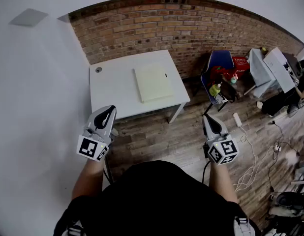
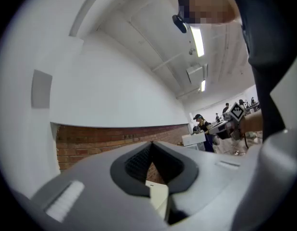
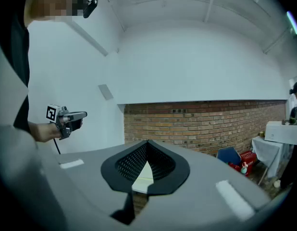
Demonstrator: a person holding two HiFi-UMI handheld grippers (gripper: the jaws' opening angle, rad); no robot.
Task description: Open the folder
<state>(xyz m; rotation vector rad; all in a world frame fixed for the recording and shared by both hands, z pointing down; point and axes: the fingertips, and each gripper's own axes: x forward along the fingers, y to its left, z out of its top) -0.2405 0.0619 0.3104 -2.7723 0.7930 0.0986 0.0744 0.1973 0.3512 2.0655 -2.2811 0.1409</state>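
Head view: the folder (image 1: 153,82), pale cream and closed, lies flat on the white table (image 1: 112,90), toward its right half and near the brick wall (image 1: 191,28). Nothing touches it. Both tools are held level over the wood floor (image 1: 157,136), short of the table's near edge and well apart from each other. The left tool (image 1: 106,114) is just beside the table's near left corner. The right tool (image 1: 211,122) is off past the right corner.

Left gripper view: the jaws are together, tips meeting, with nothing between them. A pale cream patch shows through the opening below the tips; whether it is table or folder I cannot tell. Only this view gives the ceiling lights (image 2: 197,40) and people (image 2: 202,129) standing far off to the right.

Right gripper view: the jaws are likewise closed tip to tip and carry nothing, with a pale patch behind them. This view alone shows the left tool (image 3: 83,114) side-on, held in a hand at the left. It also shows a blue chair (image 3: 229,155) low on the right, which appears in the head view too but not in the left gripper view.
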